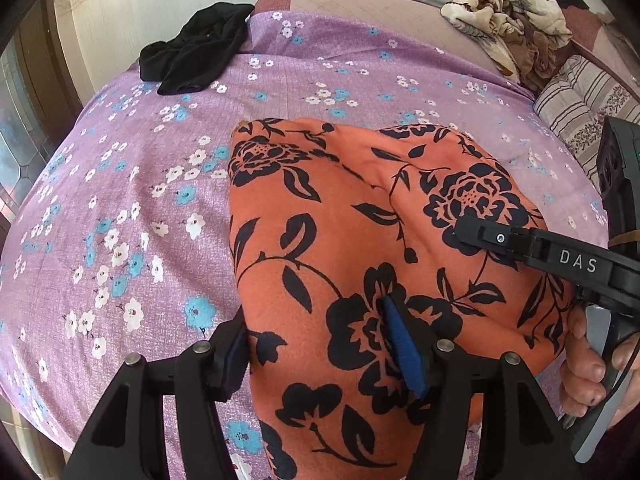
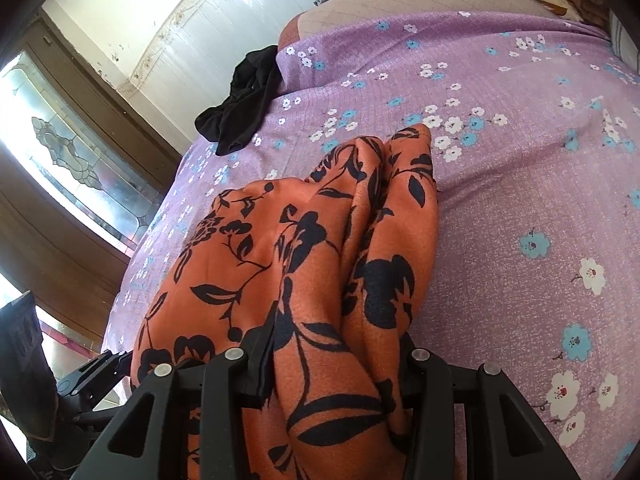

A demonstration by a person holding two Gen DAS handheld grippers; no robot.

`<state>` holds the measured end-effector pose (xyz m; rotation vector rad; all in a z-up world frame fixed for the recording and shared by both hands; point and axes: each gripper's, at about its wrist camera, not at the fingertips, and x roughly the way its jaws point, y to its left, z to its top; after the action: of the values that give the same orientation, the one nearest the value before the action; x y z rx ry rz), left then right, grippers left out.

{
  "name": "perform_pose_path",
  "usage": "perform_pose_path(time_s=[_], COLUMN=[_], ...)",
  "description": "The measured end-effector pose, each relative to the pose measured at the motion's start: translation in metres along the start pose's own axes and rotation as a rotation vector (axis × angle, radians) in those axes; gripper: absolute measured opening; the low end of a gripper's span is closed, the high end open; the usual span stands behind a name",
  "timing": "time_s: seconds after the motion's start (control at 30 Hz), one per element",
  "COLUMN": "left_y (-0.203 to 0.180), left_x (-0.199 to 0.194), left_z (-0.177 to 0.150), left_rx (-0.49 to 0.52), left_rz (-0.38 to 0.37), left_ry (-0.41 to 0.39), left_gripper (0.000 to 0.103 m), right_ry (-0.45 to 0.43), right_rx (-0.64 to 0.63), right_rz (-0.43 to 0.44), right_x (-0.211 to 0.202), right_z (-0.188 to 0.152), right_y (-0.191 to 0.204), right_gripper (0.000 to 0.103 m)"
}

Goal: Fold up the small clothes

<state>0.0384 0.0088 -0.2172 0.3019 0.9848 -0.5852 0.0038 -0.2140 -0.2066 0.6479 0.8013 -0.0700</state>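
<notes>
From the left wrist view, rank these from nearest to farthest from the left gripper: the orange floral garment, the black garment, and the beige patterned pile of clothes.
1. Orange floral garment, between the left gripper's fingers, centre foreground.
2. Black garment, upper left, at the purple floral sheet's far edge.
3. Beige patterned clothes pile, upper right, beyond the sheet.

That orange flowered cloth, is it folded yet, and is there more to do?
Partly: the orange cloth lies doubled on the purple sheet. In hand: the right claw is bunched full of it; the left claw straddles its edge. Left: a black garment and a beige pile lie unfolded.
</notes>
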Motion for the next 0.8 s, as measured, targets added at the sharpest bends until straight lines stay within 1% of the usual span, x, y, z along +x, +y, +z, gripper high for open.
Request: perform_pose_path(time_s=[0.03,0.1,0.17,0.23,0.3,0.33,0.37,0.4,0.43,0.47,0.53,0.6,0.67,0.7,0.73,0.8], left_y=[0.003,0.007,0.009,0.008,0.005,0.002,0.001,0.000,0.000,0.001,0.002,0.002,0.000,-0.001,-0.001,-0.001], left_x=[0.001,-0.001,-0.007,-0.017,-0.030,-0.035,-0.039,-0.042,-0.043,-0.041,-0.032,-0.022,-0.017,-0.015,-0.013,-0.012], left_z=[0.000,0.000,-0.001,-0.001,-0.002,-0.002,-0.002,-0.002,-0.002,-0.002,-0.003,-0.006,-0.011,-0.011,-0.012,-0.012], left_rx=[-0.010,-0.017,-0.013,0.007,0.046,0.067,0.083,0.089,0.086,0.080,0.070,0.068,0.084,0.093,0.095,0.095], left_rz=[-0.013,-0.023,-0.010,0.039,0.134,0.171,0.195,0.204,0.198,0.188,0.179,0.189,0.210,0.214,0.218,0.224], left_ry=[0.009,0.013,0.003,-0.037,-0.108,-0.140,-0.163,-0.178,-0.181,-0.172,-0.125,-0.084,-0.073,-0.073,-0.072,-0.073], left_gripper=[0.068,0.069,0.070,0.070,0.070,0.070,0.070,0.070,0.070,0.071,0.071,0.071,0.072,0.073,0.074,0.075], right_ry=[0.021,0.048,0.037,-0.026,-0.105,-0.150,-0.195,-0.220,-0.222,-0.217,-0.179,-0.128,-0.061,-0.021,0.002,-0.015], right_rx=[0.020,0.039,0.025,-0.004,-0.032,-0.055,-0.085,-0.112,-0.142,-0.168,-0.209,-0.223,-0.216,-0.201,-0.189,-0.193], right_rz=[0.004,0.020,0.007,-0.040,-0.095,-0.106,-0.101,-0.080,-0.049,-0.017,0.020,0.006,-0.060,-0.097,-0.108,-0.104], right_x=[0.001,0.000,-0.010,-0.028,-0.048,-0.058,-0.066,-0.071,-0.073,-0.072,-0.061,-0.045,-0.026,-0.015,-0.008,-0.007], right_z=[0.002,0.007,0.014,0.021,0.027,0.029,0.028,0.027,0.024,0.021,0.015,0.009,0.004,0.003,0.001,0.000], right_y=[-0.005,-0.011,-0.014,-0.014,-0.013,-0.009,-0.004,0.001,0.008,0.016,0.030,0.037,0.033,0.026,0.020,0.016], right_gripper=[0.050,0.053,0.054,0.056,0.057,0.057,0.057,0.057,0.056,0.055,0.037,0.037,0.037,0.035,0.034,0.031])
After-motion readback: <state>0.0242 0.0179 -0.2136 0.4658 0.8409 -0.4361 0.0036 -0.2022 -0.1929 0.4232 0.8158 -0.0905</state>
